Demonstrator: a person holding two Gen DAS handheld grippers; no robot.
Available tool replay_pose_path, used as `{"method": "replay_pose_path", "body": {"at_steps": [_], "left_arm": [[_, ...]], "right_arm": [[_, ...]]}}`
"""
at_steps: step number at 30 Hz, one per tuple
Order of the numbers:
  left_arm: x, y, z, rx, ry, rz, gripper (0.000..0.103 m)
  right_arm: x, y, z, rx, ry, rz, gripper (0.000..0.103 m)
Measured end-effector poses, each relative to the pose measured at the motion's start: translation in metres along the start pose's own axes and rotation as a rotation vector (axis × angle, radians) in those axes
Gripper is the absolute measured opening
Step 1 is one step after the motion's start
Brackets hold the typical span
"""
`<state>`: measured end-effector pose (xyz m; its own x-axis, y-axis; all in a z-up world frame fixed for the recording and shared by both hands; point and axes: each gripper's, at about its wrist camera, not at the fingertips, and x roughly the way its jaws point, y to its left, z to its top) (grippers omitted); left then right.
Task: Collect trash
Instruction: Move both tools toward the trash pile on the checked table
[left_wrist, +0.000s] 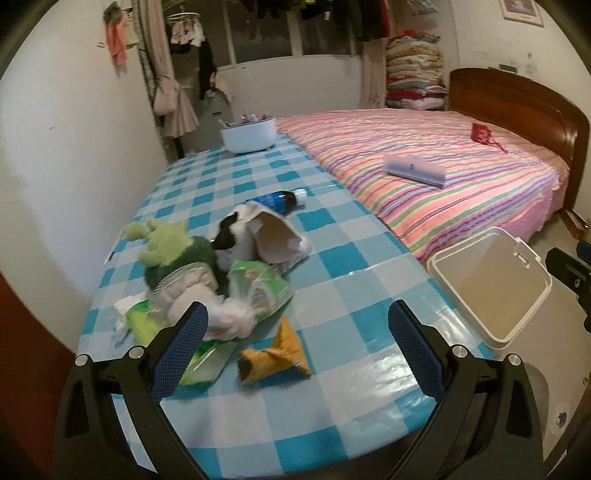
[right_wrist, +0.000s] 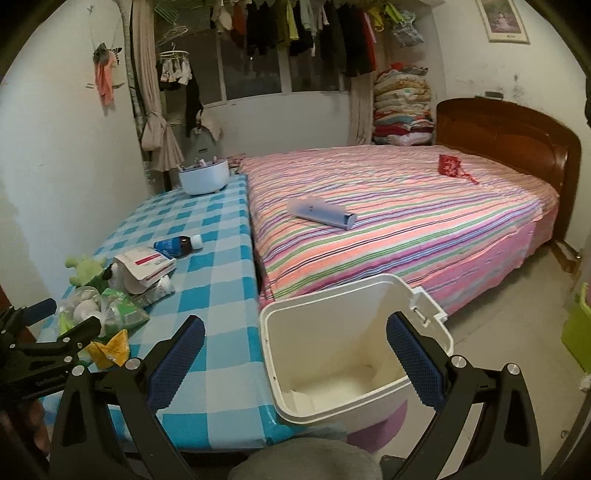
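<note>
A pile of trash lies on the blue checked table (left_wrist: 351, 280): a yellow wrapper (left_wrist: 275, 356), green plastic bags (left_wrist: 258, 291), a torn cardboard box (left_wrist: 275, 236) and a dark bottle (left_wrist: 282, 199) with a white cap. My left gripper (left_wrist: 299, 328) hovers open just above the yellow wrapper, its left finger against the green bags. The empty white bin (right_wrist: 354, 354) stands beside the table, lid up. My right gripper (right_wrist: 295, 343) is open over the bin's near rim, nothing in it. The wrapper (right_wrist: 110, 347) and bottle (right_wrist: 177, 245) also show in the right wrist view.
A green plush toy (left_wrist: 166, 251) and a black-and-white one lie among the trash. A white bowl (left_wrist: 249, 134) sits at the table's far end. The striped bed (right_wrist: 388, 221) borders the table, with a flat case (right_wrist: 321, 212) and a red pouch (right_wrist: 448, 164) on it.
</note>
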<state>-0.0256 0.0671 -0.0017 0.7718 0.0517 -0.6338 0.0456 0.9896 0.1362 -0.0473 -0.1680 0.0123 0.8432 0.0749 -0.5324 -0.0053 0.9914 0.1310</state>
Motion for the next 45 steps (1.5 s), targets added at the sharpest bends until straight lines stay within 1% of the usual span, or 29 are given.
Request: {"method": "replay_pose_path", "body": {"at_steps": [5, 9, 18, 28, 37, 45], "left_arm": [[-0.008, 0.008, -0.005, -0.026, 0.005, 0.036, 0.097], [-0.011, 0.009, -0.006, -0.025, 0.006, 0.055, 0.097], [-0.011, 0.012, -0.006, -0.03, 0.009, 0.062, 0.097], [-0.006, 0.048, -0.014, -0.099, 0.028, 0.115, 0.097], [-0.003, 0.072, -0.016, -0.148, 0.035, 0.14, 0.097], [-0.003, 0.09, -0.019, -0.182, 0.037, 0.174, 0.097]], "right_arm": [[0.004, -0.004, -0.003, 0.002, 0.012, 0.018, 0.096], [0.006, -0.005, -0.004, 0.0, 0.015, 0.025, 0.096], [0.01, -0.004, -0.003, -0.017, 0.031, 0.043, 0.096], [0.024, 0.025, -0.001, -0.066, 0.038, 0.103, 0.096], [0.041, 0.056, 0.005, -0.126, 0.051, 0.158, 0.096], [0.056, 0.095, 0.017, -0.199, 0.008, 0.225, 0.096]]}}
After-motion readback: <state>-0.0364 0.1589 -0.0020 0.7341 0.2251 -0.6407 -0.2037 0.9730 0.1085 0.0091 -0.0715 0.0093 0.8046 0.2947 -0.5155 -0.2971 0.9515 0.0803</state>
